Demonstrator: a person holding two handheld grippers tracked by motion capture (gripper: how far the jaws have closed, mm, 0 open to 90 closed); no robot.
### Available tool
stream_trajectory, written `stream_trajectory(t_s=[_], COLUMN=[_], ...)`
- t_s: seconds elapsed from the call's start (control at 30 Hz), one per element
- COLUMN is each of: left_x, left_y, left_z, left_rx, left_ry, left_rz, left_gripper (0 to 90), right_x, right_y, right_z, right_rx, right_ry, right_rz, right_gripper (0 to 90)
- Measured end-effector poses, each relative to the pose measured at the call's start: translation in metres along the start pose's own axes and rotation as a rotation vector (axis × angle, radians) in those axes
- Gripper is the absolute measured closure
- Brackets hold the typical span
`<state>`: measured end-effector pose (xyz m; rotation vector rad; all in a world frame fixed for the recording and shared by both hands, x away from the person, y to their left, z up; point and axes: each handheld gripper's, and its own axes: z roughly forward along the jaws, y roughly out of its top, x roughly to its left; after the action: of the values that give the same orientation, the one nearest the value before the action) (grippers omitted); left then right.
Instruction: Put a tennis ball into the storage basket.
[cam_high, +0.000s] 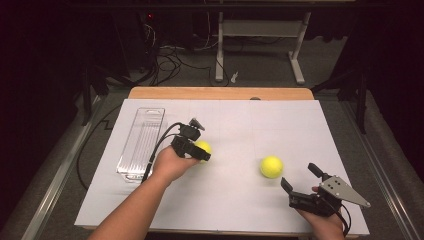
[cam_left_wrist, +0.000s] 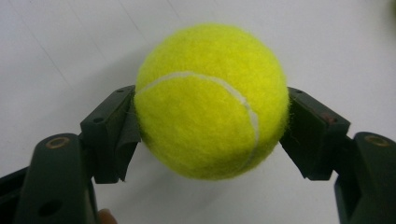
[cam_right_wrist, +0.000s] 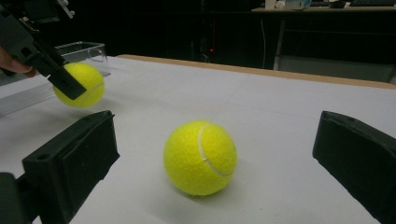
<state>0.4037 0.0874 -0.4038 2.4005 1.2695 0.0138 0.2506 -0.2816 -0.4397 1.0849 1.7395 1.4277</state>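
So the left claw (cam_left_wrist: 211, 123) has a tennis ball (cam_left_wrist: 212, 100) pinched between its two black jaws, one flat pad pressed into each side of the fuzzy yellow felt. You can see the curved white seam running across the front of it in the left gripper view, and the nap looks pretty fluffy. In the right gripper view that same ball hangs just above the bench with a soft shadow under it, so it's lifted clear of the surface. From the high view it sits roughly mid-bench, a bit left of centre, just beside the clear plastic tray (cam_high: 141, 142).

That tray is a long rectangular thing, transparent with ribbed grooves along its length and rounded corners, lying near the left edge of the white sheet (cam_high: 240, 200) that covers the bench. The sheet looks smooth and matte, and a light wooden edge (cam_high: 220, 93) peeks out at the far side.

The second tennis ball (cam_right_wrist: 200, 157) rests on the sheet, same fuzzy yellow with a white seam. The right claw (cam_right_wrist: 215, 163) is spread wide, its blocky black jaws standing either side of that ball but well short of touching it. A grey three-cornered metal plate (cam_high: 345, 191) sits on top of that claw.
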Motion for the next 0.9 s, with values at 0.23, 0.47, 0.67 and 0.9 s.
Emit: stream_trajectory(t_s=[0.23,0.47,0.67,0.9], left_x=[-0.002,-0.002,-0.001,-0.003], left_y=[-0.014,-0.03,-0.042,-0.057], left_z=[-0.007,-0.014,-0.018,-0.024], left_rx=[0.01,0.028,0.035,0.042], left_ry=[0.006,-0.008,-0.022,-0.031], left_rz=[0.009,0.028,0.036,0.047], left_gripper=[27.0,27.0,27.0,26.9], right_x=[0.002,0.003,0.004,0.005], right_y=[0.0,-0.002,-0.002,-0.003], right_z=[0.002,0.004,0.005,0.007], right_rx=[0.006,0.016,0.02,0.026], right_ry=[0.004,0.005,0.005,0.007], right_rz=[-0.009,-0.015,-0.015,-0.02], right_gripper=[0.6,0.7,0.7,0.7])
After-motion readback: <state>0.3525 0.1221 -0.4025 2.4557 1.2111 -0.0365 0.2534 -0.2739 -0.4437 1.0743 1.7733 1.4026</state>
